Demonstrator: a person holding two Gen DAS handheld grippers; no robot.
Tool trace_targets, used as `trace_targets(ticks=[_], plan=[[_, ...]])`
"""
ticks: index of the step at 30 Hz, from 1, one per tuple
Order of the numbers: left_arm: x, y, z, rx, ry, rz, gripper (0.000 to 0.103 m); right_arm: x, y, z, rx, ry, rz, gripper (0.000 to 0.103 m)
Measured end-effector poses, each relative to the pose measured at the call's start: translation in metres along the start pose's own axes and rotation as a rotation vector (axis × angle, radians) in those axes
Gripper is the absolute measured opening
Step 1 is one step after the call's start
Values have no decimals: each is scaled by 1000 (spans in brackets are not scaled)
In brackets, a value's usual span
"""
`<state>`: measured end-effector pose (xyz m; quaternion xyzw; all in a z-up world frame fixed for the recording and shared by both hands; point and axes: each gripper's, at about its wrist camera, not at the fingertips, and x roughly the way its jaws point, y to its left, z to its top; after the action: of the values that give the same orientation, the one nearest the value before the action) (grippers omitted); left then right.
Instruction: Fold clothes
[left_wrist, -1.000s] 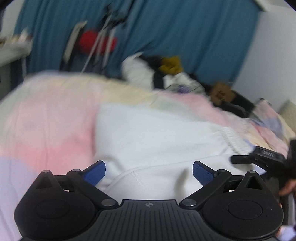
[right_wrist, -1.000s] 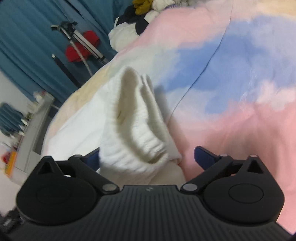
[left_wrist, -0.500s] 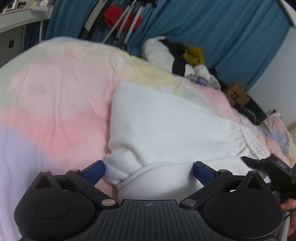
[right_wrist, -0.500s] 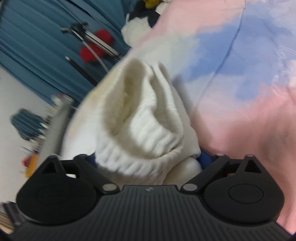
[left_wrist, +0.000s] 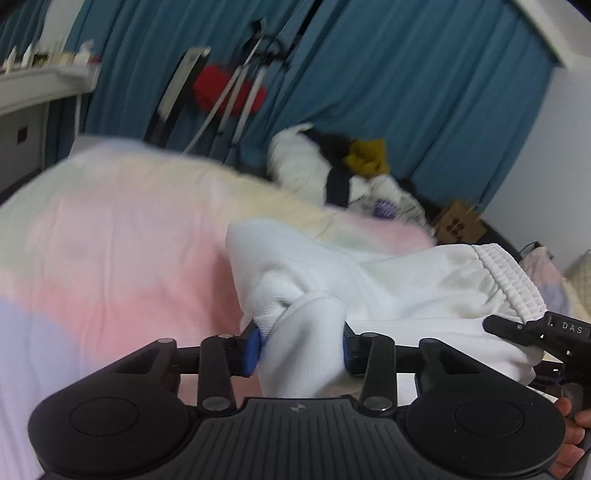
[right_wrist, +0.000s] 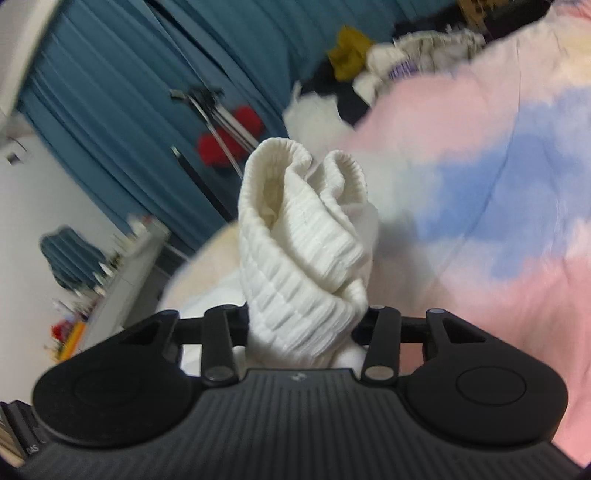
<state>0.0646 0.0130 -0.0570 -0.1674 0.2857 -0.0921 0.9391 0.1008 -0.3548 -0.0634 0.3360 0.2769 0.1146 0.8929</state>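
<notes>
White sweatpants (left_wrist: 399, 291): soft fleece, ribbed waistband (right_wrist: 306, 236) bunched. Left gripper (left_wrist: 301, 343) and right gripper (right_wrist: 303, 325) closing, both pinching fabric.

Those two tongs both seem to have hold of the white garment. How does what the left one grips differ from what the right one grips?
The left tongs are closing on a smooth, plain corner of the white garment; the right tongs are closing on its ribbed, stretchy band. The left's piece is bunched into a wad; the right's band stands up in open folds. Both pieces are white and belong to one garment over the pastel bedspread.
</notes>
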Motion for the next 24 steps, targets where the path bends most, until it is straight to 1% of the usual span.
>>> trace_targets(ticks=[2,3,6,7,10,12,15,17,19,21,22,23,24], plan=[[-7,-19,8,4,-18,-29,39,-17,-4,13,25,-43,31,45],[-8,-32,13,24,-31,-42,39,-27,-8,21,36,-69,45,45],[1,-80,30,95,-67,-81,39,-54,-21,47,53,-156,62,45],[10,-97,36,114,-75,-98,39,-61,-27,56,61,-185,62,45],[47,-145,51,171,-102,-161,40,-76,-54,85,80,-288,51,45],[79,-177,56,203,-100,-190,40,-82,-73,101,78,-361,27,45],[130,-218,59,231,-80,-233,40,-81,-105,114,71,-478,-10,45],[167,-243,59,252,-63,-263,40,-71,-133,115,92,-522,-47,45],[205,-259,52,306,-48,-277,40,-61,-160,115,112,-566,-84,45],[247,-266,40,330,14,-264,40,-41,-189,109,165,-537,-151,45],[266,-268,32,343,62,-246,40,-29,-204,106,202,-491,-198,45],[285,-269,23,356,110,-226,40,-14,-220,102,245,-421,-252,45],[301,-266,11,375,154,-196,45,0,-236,95,292,-345,-308,46]])
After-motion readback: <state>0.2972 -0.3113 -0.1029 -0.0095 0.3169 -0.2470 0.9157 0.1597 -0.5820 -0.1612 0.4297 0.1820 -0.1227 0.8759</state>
